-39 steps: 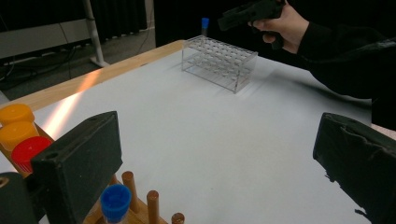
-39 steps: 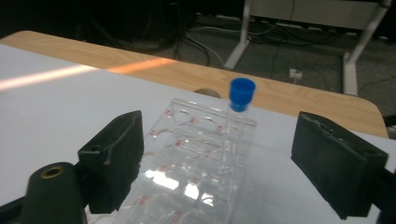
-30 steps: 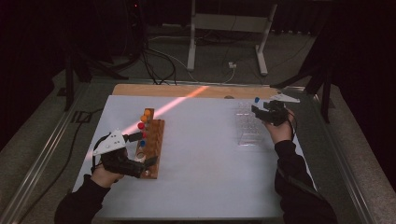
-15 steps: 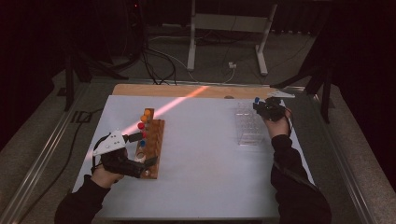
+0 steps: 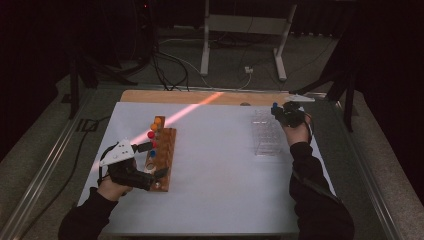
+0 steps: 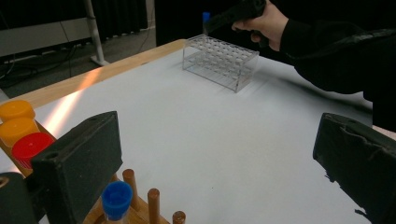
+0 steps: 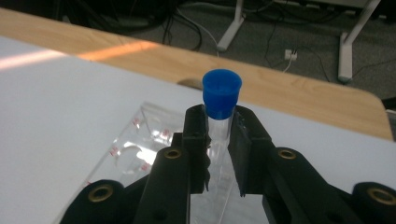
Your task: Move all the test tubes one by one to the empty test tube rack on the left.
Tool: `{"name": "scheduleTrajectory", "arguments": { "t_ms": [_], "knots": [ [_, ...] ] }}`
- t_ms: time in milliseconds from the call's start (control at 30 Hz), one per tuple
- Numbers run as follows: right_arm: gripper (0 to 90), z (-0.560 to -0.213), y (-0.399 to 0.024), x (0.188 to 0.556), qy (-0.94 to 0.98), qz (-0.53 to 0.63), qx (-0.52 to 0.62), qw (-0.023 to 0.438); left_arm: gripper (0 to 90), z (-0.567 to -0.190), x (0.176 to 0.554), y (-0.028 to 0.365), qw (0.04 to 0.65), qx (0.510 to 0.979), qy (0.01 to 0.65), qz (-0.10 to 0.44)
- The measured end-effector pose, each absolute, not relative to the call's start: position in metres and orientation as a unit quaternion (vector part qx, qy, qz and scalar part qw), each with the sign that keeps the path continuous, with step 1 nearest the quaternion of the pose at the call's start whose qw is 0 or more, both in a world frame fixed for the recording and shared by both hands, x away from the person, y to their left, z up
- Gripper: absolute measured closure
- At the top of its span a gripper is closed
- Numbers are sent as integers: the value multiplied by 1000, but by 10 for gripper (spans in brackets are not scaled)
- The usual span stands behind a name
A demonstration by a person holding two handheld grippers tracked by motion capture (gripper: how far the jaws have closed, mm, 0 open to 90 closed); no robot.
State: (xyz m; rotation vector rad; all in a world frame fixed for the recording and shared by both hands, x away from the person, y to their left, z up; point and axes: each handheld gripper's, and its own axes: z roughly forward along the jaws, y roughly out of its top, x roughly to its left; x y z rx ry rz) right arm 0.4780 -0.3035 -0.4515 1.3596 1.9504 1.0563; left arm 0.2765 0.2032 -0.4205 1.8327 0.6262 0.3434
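Right tool (image 7: 219, 140) clamped on a clear tube with a blue cap (image 7: 222, 93), jaws just drawn in tight against the tube's sides, cap standing clear above the pads. Held upright over the far end of the clear plastic rack (image 5: 266, 136), at the right side of the white worktop (image 5: 220, 170); from the left gripper view, the same tube (image 6: 206, 17) poised above the rack's far corner (image 6: 219, 60), apparently not yet down in a hole, though hard to judge at that range. Red markings printed along the rack's top plate beside its round holes, seen just under the jaws in the right gripper view.

Left tool (image 5: 150, 161) spread wide, nothing between its pads, resting low at the near end of the wooden peg rack (image 5: 162, 155) on the left of the worktop. Jaws [no grip] standing either side of open worktop in the left gripper view, with 1 blue-capped tube (image 6: 116, 200) seated in the wooden rack just inside the left pad, and bare wooden pegs (image 6: 153, 205) next to it. Farther along that rack, 2 orange caps (image 6: 16, 119) and 1 red cap (image 6: 31, 147) in a row. Left hand (image 5: 117, 187) behind the tool, sleeve entering from the bottom edge.

Wooden rack and clear rack well apart, bare white surface between. Streak of warm light across the far left of the worktop and its wooden edge (image 5: 200, 97).
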Motion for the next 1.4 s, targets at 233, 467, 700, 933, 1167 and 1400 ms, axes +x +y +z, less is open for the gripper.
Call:
{"name": "scheduleTrajectory", "arguments": {
  "t_ms": [233, 467, 700, 933, 1167, 1400],
  "knots": [
    [770, -423, -303, 469, 717, 408, 485, 290, 21, -419, 275, 202, 553, 777, 262, 149],
    [770, -400, -292, 452, 725, 436, 449, 286, 21, -415, 274, 199, 555, 778, 254, 147],
    [771, -392, -262, 430, 753, 451, 395, 272, 21, -412, 272, 192, 553, 783, 245, 144],
    [771, -395, -236, 398, 780, 464, 344, 239, 21, -410, 271, 185, 556, 785, 237, 135],
    [771, -399, -214, 369, 808, 458, 306, 207, 21, -409, 271, 175, 555, 789, 231, 128],
    [771, -408, -192, 341, 827, 458, 277, 170, 22, -408, 272, 160, 556, 791, 225, 124]
  ]
}}
